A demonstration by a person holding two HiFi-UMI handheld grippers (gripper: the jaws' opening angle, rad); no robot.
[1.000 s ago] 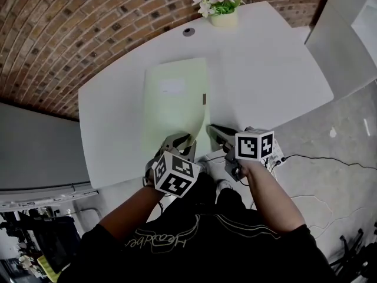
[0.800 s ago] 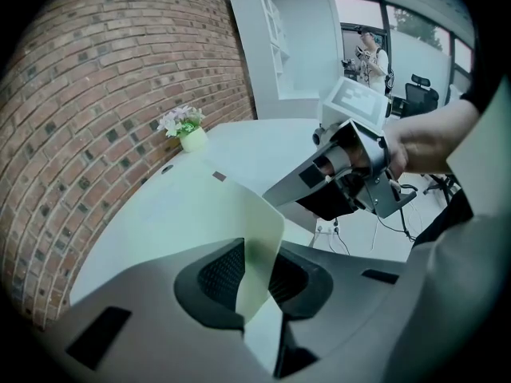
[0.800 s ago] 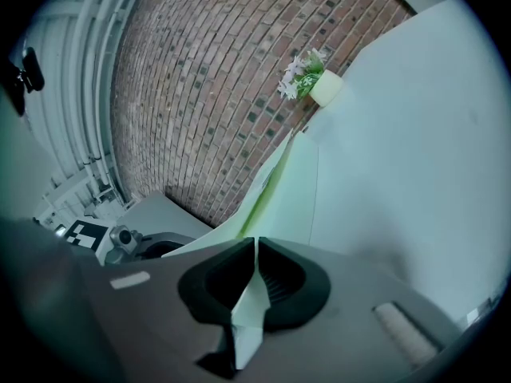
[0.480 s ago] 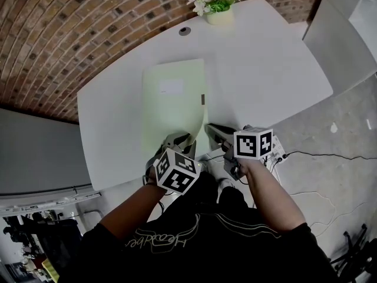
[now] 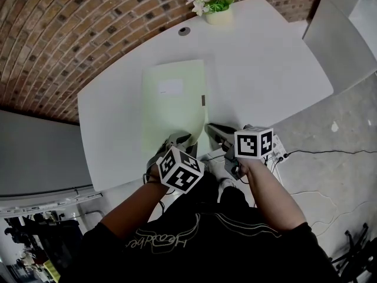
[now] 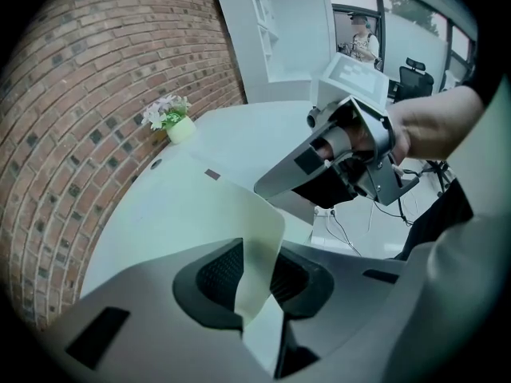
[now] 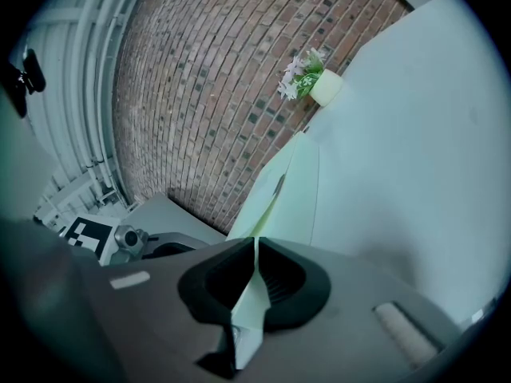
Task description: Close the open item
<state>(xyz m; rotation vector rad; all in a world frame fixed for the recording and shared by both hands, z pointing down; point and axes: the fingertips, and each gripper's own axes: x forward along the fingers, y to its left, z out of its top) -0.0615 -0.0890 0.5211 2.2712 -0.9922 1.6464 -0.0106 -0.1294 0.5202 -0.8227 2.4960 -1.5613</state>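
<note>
The pale green folder point(image 5: 174, 99) lies lengthwise on the white bench point(image 5: 265, 58), its far end flat and pointing toward the flower pot point(image 5: 213, 5). Its near end reaches the bench's front edge, where the cover curls up off the surface into both grippers. The right gripper point(image 5: 215, 131) is clenched on the cover's near edge, with the sheet running edge-on between its pads. The left gripper point(image 5: 177, 139) is opening. The cover stands between its jaws, bowed, and the pads look to be off it rather than pinching

The main risk comes from that uneven hold. With one side let go and the other clamped, the cover may twist, spring back up on the freed corner, or settle skewed over the leaf below, so the folder would not sit fully shut. A pull from the right gripper could also drag the whole folder toward the front edge, which it already touches, and tip it off. Letting both sides go while the sheet is this bowed may leave it gaping

Much here is hard to read. The marker cubes and hands cover the folder's near edge in the head view, so the gap under the cover is hidden. Whether papers lie inside cannot be told. A small dark tab point(image 5: 203, 100) on the folder's right edge may be a clasp or a strap end, but it is too small to say. The pale label point(image 5: 171, 87) on the cover shows no legible print
</note>
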